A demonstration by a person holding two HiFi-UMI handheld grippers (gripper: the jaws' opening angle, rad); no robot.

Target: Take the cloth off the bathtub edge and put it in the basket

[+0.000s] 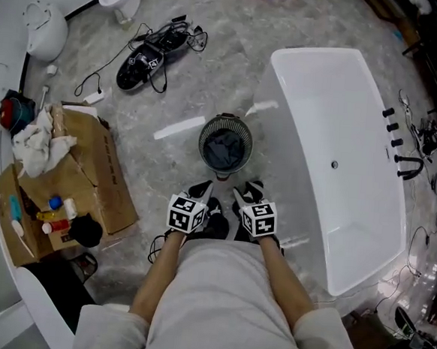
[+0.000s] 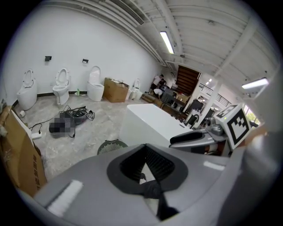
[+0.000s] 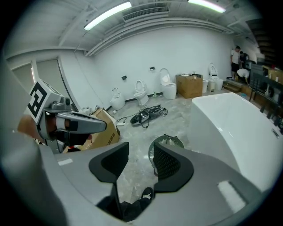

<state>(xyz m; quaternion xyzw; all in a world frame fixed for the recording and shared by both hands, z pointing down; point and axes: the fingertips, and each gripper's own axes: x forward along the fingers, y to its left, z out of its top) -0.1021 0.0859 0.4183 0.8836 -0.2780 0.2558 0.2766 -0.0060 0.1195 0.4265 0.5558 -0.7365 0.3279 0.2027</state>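
Observation:
A dark cloth (image 1: 224, 151) lies bunched inside the round wire basket (image 1: 227, 122), which stands on the floor beside the white bathtub (image 1: 288, 61). No cloth shows on the tub's edge. Both grippers are held close to the person's body, just short of the basket. My left gripper (image 1: 201, 189) has its fingertips together with nothing between them. My right gripper (image 1: 250, 189) stands open and empty. The left gripper view shows the basket (image 2: 110, 145) and tub (image 2: 150, 121) beyond its jaws. Past the parted pads in the right gripper view stand the basket (image 3: 166, 142) and the tub (image 3: 230, 119).
An open cardboard box (image 1: 91, 169) with rags and bottles stands at the left. Black gear with cables (image 1: 149, 55) lies on the floor further off, near white toilets (image 1: 45, 28). Black taps (image 1: 402, 160) sit on the tub's far rim. More clutter lies at the right.

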